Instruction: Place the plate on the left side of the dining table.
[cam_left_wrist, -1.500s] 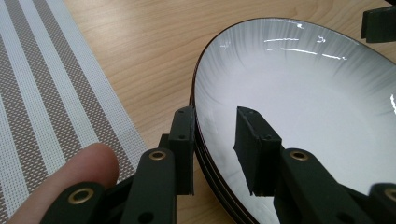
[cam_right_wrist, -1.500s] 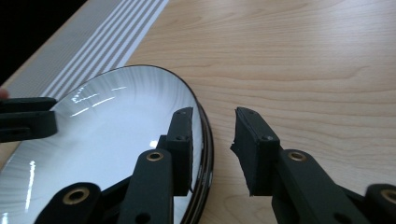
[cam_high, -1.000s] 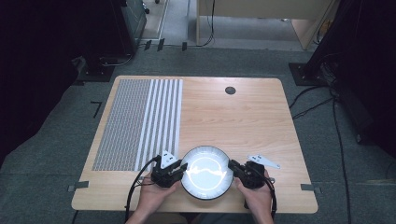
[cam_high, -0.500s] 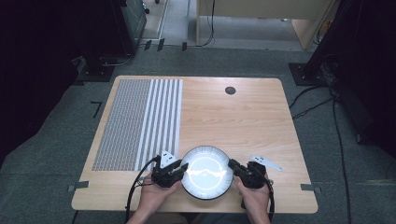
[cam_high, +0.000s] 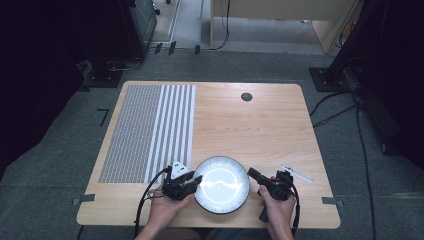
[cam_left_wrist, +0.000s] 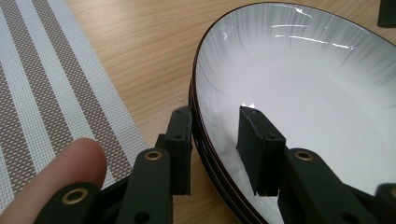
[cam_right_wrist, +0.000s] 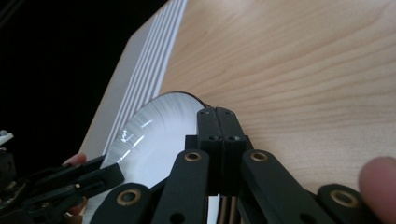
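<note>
A white plate with a dark rim (cam_high: 221, 184) lies near the table's front edge; in the left gripper view the plate (cam_left_wrist: 299, 93) shows more rims stacked under it. My left gripper (cam_high: 194, 182) is at its left rim. That gripper (cam_left_wrist: 217, 149) is open and straddles the rim, one jaw outside and one inside over the white surface. My right gripper (cam_high: 252, 174) is at the plate's right edge. In its own view the right gripper (cam_right_wrist: 218, 120) is shut, jaws pressed together with nothing between them, tips just beside the plate (cam_right_wrist: 154, 135).
A striped woven placemat (cam_high: 150, 130) covers the table's left part. A small dark round cap (cam_high: 246, 96) sits near the far edge. Bare wood (cam_high: 260, 135) stretches beyond the plate. Cables trail from both grippers toward the front edge.
The right hand has turned slightly, so its grey plate now points further right. The left gripper and the plate have stayed put.
</note>
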